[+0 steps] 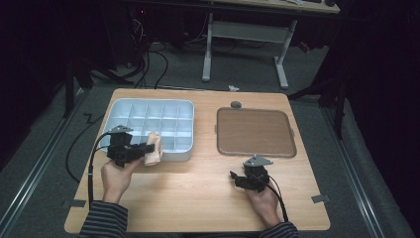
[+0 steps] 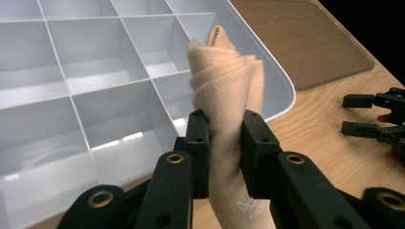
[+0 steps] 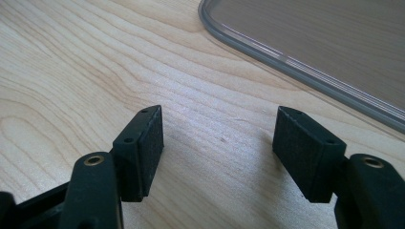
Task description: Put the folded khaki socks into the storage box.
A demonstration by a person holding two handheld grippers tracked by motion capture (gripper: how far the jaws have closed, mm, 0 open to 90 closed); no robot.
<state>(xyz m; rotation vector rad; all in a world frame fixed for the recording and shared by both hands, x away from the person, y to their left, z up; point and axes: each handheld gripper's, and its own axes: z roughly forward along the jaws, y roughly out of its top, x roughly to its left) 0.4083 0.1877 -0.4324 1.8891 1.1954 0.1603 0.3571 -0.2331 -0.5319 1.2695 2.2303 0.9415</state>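
The left tongs (image 2: 224,138) pinch a rolled, peach-coloured knitted sock (image 2: 229,95) between both black pads, its upper end rising above the jaws. In the high view the left tongs (image 1: 148,151) hold the sock (image 1: 153,148) at the near right corner of a white plastic organiser tray (image 1: 115,110), touching or just over its rim. The tray is divided into a grid of square compartments; those in sight hold nothing. The right tongs (image 3: 217,152) stand spread wide with nothing between them, low over bare wood. In the high view the right tongs (image 1: 236,178) sit near the front edge of a flat, clear plastic lid with rounded corners (image 1: 255,131), which lies to the tray's right, well apart from it. Everything rests on a light wooden bench (image 1: 198,198). A small grey round object (image 1: 236,104) lies just behind the lid. The person's striped sleeves (image 1: 104,223) enter from the bottom. Beyond the bench lie grey carpet, black cables (image 1: 148,64) and a white-legged desk frame (image 1: 247,44) in a dim room.
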